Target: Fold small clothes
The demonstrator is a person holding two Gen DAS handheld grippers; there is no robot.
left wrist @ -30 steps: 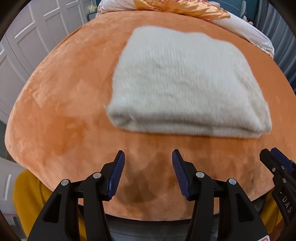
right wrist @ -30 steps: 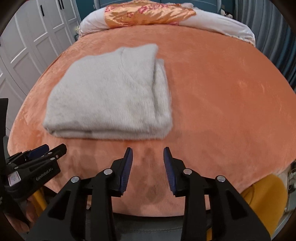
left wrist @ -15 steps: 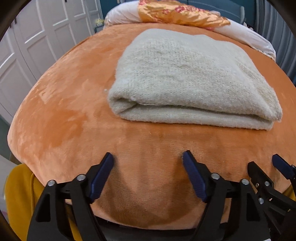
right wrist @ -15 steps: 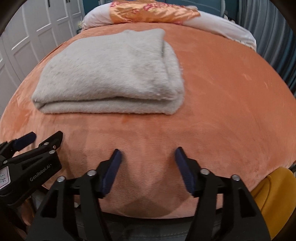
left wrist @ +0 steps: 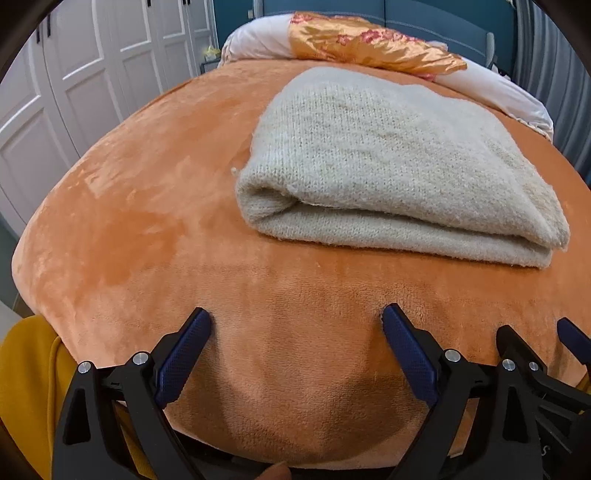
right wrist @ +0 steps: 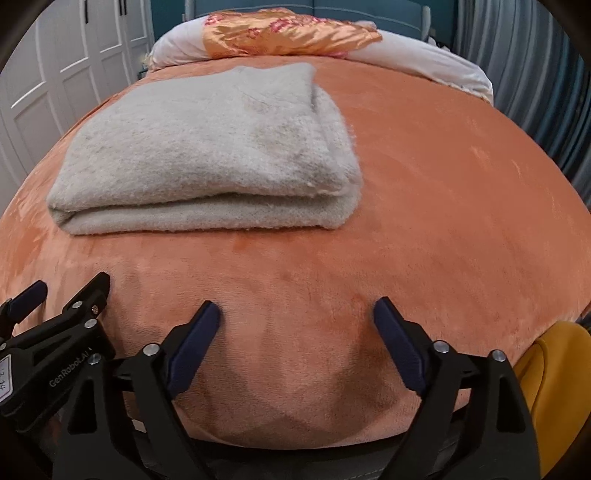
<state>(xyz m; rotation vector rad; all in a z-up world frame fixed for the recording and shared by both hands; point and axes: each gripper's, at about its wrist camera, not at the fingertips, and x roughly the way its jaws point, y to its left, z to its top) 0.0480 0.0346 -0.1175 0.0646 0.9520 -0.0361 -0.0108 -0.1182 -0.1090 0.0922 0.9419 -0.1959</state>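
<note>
**Orange bedspread, sweater folded**

Orange blanket [left wrist: 155,229] fills the foreground, where the left gripper [left wrist: 297,325] and right gripper [right wrist: 297,314] hover side by side, jaws opening wide with nothing between them. Beyond lies the cream sweater [right wrist: 207,147], folded flat, probably just released. Pillows [right wrist: 291,33] sit farthest.

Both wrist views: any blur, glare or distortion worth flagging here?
Left wrist: sharp, strong fisheye bowing of the orange blanket; knit of the folded sweater crisp; soft shadow under the left gripper. Right wrist: sweater slightly softer; dark corner vignetting; satin pillow shows mild sheen.
</note>
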